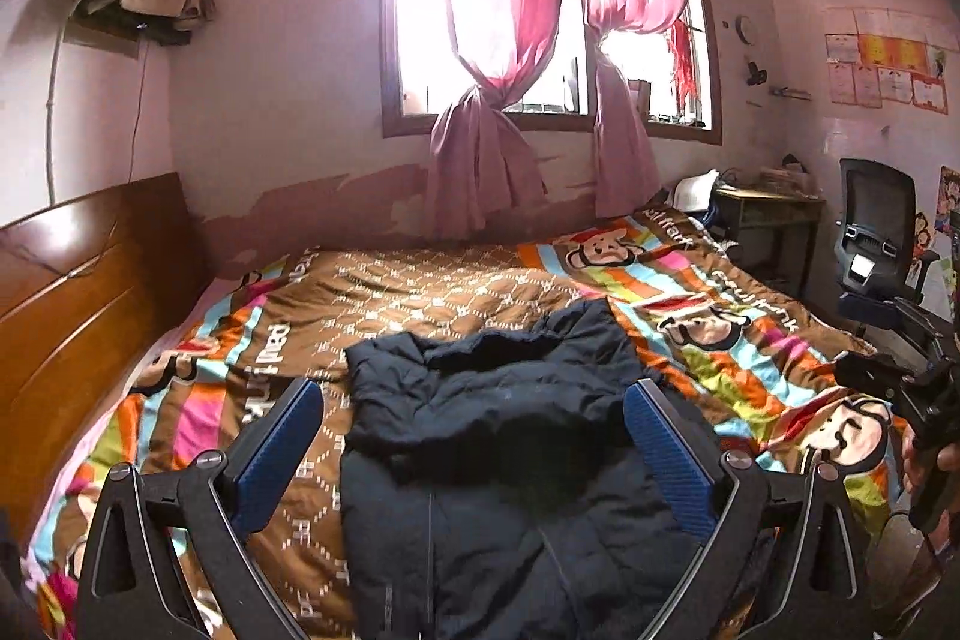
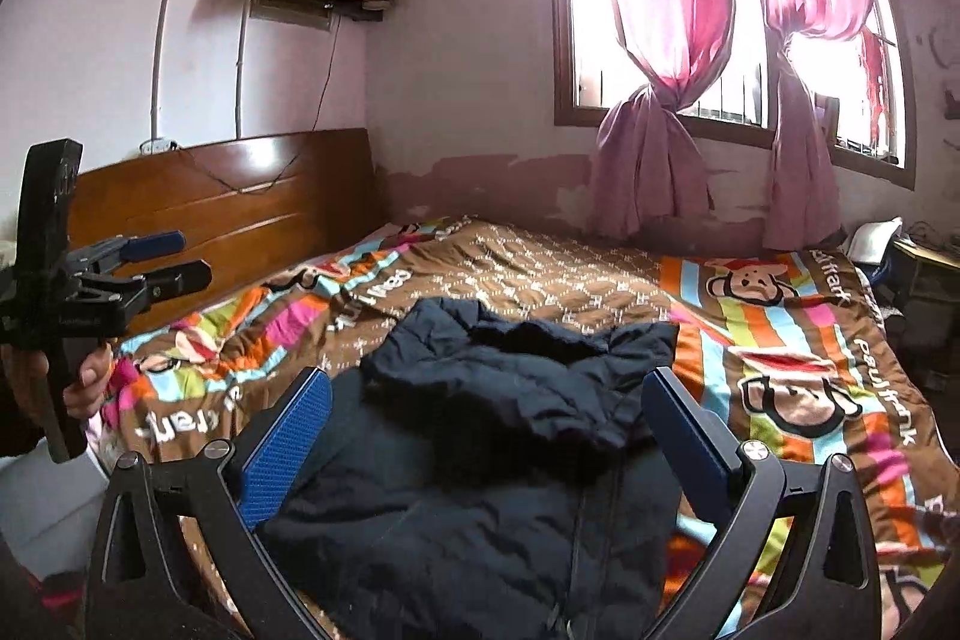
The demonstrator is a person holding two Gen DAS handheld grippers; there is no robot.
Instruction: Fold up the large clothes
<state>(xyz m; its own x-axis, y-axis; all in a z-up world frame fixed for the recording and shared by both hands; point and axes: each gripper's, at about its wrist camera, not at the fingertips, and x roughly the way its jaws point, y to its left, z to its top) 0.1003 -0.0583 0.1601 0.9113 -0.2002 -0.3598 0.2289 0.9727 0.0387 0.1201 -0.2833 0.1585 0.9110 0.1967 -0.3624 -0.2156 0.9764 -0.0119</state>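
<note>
Your dark padded jacket (image 1: pixel 498 436) lies on the bed's patterned quilt (image 1: pixel 456 286) with only its top flopped down, while your left claw (image 1: pixel 474 436) and right claw (image 2: pixel 489 430) hover wide and empty, so most folding remains.

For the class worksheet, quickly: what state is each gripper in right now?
Left gripper: jaws open, holding nothing, above the dark navy padded jacket.
Right gripper: jaws open, holding nothing.

Free room and obstacles. Open bedspread (image 1: pixel 456 280) flanks the dark jacket (image 1: pixel 510 436) on left, right and far sides. Headboard (image 1: pixel 78 292) bounds the left; desk (image 1: pixel 768 214) and chair (image 1: pixel 876 232) stand beyond the right edge.
</note>
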